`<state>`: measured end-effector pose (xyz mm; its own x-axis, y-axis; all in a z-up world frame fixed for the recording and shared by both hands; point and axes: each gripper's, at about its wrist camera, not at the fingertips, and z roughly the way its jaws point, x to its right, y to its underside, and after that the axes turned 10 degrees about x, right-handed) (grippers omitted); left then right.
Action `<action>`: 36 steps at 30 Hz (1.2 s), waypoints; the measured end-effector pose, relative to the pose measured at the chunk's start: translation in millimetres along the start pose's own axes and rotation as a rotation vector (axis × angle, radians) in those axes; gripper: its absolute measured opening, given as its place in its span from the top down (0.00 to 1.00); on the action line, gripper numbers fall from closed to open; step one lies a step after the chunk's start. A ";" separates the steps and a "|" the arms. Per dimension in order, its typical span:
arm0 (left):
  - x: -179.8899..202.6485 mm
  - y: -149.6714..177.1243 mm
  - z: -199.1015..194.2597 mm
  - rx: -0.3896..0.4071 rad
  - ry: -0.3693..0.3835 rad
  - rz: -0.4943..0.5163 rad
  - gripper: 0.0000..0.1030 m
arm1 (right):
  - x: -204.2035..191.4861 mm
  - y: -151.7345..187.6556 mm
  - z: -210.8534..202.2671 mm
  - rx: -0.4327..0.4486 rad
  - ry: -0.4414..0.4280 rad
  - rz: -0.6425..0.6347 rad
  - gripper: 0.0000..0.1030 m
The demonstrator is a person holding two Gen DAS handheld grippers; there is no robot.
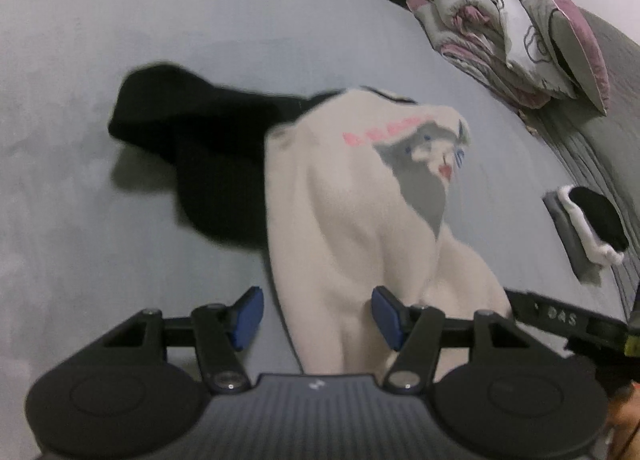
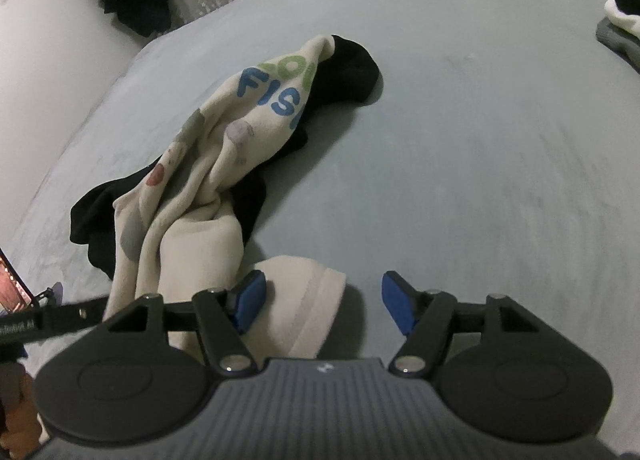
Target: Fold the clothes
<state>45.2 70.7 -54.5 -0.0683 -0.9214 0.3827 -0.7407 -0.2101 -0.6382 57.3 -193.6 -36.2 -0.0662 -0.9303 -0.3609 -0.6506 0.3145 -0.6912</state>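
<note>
Spread over a grey-blue bed sheet point(image 2: 480, 140), a cream printed sweatshirt point(image 1: 352, 196) lies crumpled with black parts. Both the left gripper point(image 1: 316, 316) and right gripper point(image 2: 322, 306) are held wide open, empty, near its hem. Grasping is judged next.

We could not read the blurred pink lettering point(image 1: 380, 130) on the cream printed sweatshirt point(image 1: 360, 212); its blue word point(image 2: 272, 94) vanished into folds.

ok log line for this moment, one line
phase: pre-grasp | left gripper: open, over cream shirt | right gripper: open, at shirt hem | black garment: under shirt | bed: nothing folded yet
</note>
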 end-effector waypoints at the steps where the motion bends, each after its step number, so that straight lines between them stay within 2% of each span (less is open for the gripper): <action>1: -0.6 3.6 0.2 -0.009 0.008 -0.002 0.41 | -0.8 2.4 -1.1 0.007 0.004 -0.004 0.34; 6: -7.9 21.2 -2.8 -0.024 0.055 -0.029 0.41 | -13.9 16.1 -2.5 0.028 0.018 -0.074 0.35; 7: -9.1 23.2 -4.6 -0.020 0.063 -0.036 0.42 | -16.9 18.9 -2.5 0.032 0.021 -0.091 0.38; 8: -10.4 25.2 -6.4 -0.016 0.071 -0.043 0.43 | -20.0 21.8 -2.6 0.035 0.023 -0.108 0.50; 9: -10.9 26.7 -7.4 -0.019 0.082 -0.049 0.49 | -22.1 23.8 -3.1 0.031 0.000 -0.101 0.70; 10: -11.5 28.1 -8.4 -0.022 0.094 -0.055 0.58 | -24.3 25.8 -3.6 0.026 -0.024 -0.094 0.76; 11: -12.1 29.6 -9.4 -0.025 0.106 -0.061 0.63 | -27.7 26.8 -5.3 0.031 -0.022 -0.100 0.81; 12: -12.7 31.1 -10.4 -0.027 0.118 -0.067 0.73 | -31.0 27.7 -7.1 0.037 -0.019 -0.106 0.84; 13: -13.3 32.5 -11.5 -0.030 0.129 -0.074 0.88 | -34.4 28.7 -8.9 0.042 -0.016 -0.112 0.86; 14: -14.4 33.2 -13.0 -0.029 0.133 -0.089 0.93 | -37.8 29.6 -10.7 0.048 -0.013 -0.118 0.89; 19: -10.9 33.3 -32.9 0.051 0.101 -0.105 0.94 | -41.3 29.0 -33.6 0.132 0.030 -0.134 0.91; 24: -6.1 29.5 -56.5 0.108 0.128 -0.082 0.95 | -35.1 22.4 -70.0 0.231 0.090 -0.132 0.92; 31: -5.1 26.4 -77.7 0.120 0.168 -0.044 0.95 | -23.7 15.0 -120.6 0.323 0.153 -0.133 0.92; 36: -3.9 29.0 -85.6 0.097 0.188 -0.002 0.95 | -9.9 15.8 -138.5 0.355 0.197 -0.118 0.92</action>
<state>-33.2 96.1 -17.3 -0.1973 -0.8458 0.4957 -0.6734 -0.2506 -0.6955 -57.1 -205.6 43.2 -0.1731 -0.9713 -0.1634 -0.3639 0.2172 -0.9058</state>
